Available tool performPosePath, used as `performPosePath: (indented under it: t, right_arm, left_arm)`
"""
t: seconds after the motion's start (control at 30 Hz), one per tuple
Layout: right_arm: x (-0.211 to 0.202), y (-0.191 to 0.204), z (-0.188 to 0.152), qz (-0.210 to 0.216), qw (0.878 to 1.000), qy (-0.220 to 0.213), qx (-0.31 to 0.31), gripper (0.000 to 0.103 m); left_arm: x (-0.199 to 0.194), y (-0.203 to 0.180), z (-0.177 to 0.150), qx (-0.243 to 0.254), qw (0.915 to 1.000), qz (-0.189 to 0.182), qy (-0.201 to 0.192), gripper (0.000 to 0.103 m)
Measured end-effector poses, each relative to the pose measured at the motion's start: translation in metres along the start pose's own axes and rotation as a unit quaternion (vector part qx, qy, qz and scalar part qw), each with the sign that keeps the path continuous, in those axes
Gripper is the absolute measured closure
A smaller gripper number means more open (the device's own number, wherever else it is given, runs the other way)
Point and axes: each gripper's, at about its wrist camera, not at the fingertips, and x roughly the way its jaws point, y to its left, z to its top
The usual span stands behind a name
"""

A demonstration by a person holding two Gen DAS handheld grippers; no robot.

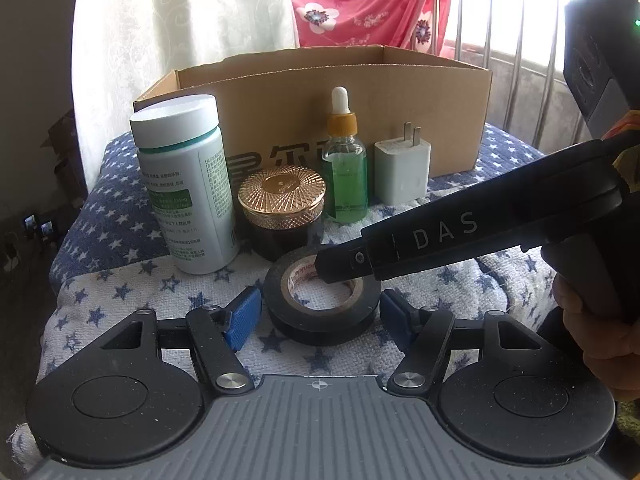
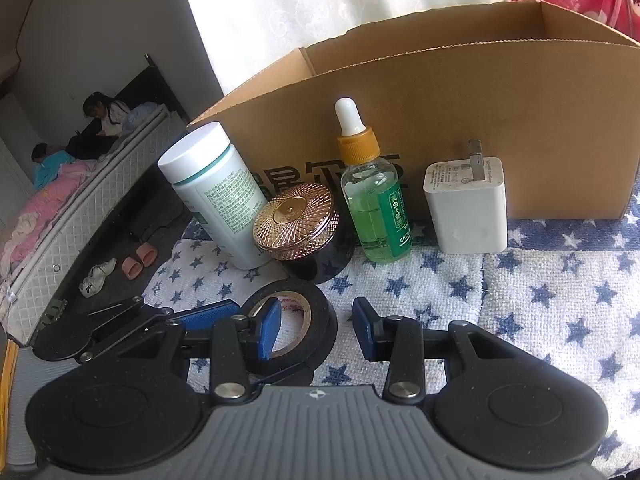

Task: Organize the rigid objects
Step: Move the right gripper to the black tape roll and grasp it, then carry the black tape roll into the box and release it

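Note:
A black tape roll [image 1: 322,310] lies flat on the star-patterned cloth [image 1: 120,292]. My left gripper [image 1: 316,316] is open, its blue pads on either side of the roll. My right gripper [image 2: 316,330] is open; its left pad [image 2: 269,330] sits inside the roll's hole [image 2: 290,326] and its right pad is outside the roll. Behind stand a white pill bottle [image 1: 186,188], a gold-lidded jar [image 1: 282,210], a green dropper bottle [image 1: 346,160] and a white charger [image 1: 403,168]. An open cardboard box [image 1: 360,92] stands behind them.
The right gripper's body [image 1: 480,232] crosses the left wrist view from the right, its tip over the roll. The cloth-covered surface drops off at the left to a floor with slippers [image 2: 138,260] and a bed [image 2: 60,208]. Curtains and window bars are behind the box.

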Motion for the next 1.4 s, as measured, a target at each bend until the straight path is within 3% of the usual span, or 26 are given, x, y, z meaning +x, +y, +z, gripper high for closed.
performPosePath:
  t: [0.23, 0.43, 0.7, 1.0, 1.27, 1.4]
  right_arm:
    - [0.004, 0.005, -0.001, -0.011, 1.0, -0.006, -0.02, 0.066]
    - [0.003, 0.009, -0.003, -0.018, 0.999, -0.011, -0.029, 0.082]
    - [-0.003, 0.014, -0.004, -0.018, 0.999, -0.013, -0.032, 0.082]
    - [-0.044, 0.042, 0.008, -0.025, 0.995, -0.064, -0.07, 0.082]
    - [-0.091, 0.069, 0.067, -0.026, 0.983, -0.124, -0.135, 0.082]
    - [-0.09, 0.058, 0.116, -0.013, 0.985, -0.11, -0.13, 0.082]
  left_arm:
    - [0.004, 0.0, -0.001, -0.008, 1.0, -0.002, -0.001, 0.038]
    - [0.004, -0.002, -0.002, -0.012, 0.9999, 0.001, -0.007, 0.038]
    - [-0.004, -0.001, -0.002, -0.015, 0.9998, 0.002, -0.015, 0.038]
    - [-0.043, -0.014, 0.014, 0.021, 0.9967, 0.024, -0.074, 0.038]
    - [-0.077, -0.013, 0.075, 0.091, 0.9842, 0.047, -0.144, 0.038]
    - [-0.068, -0.006, 0.11, 0.111, 0.9804, 0.05, -0.155, 0.038]
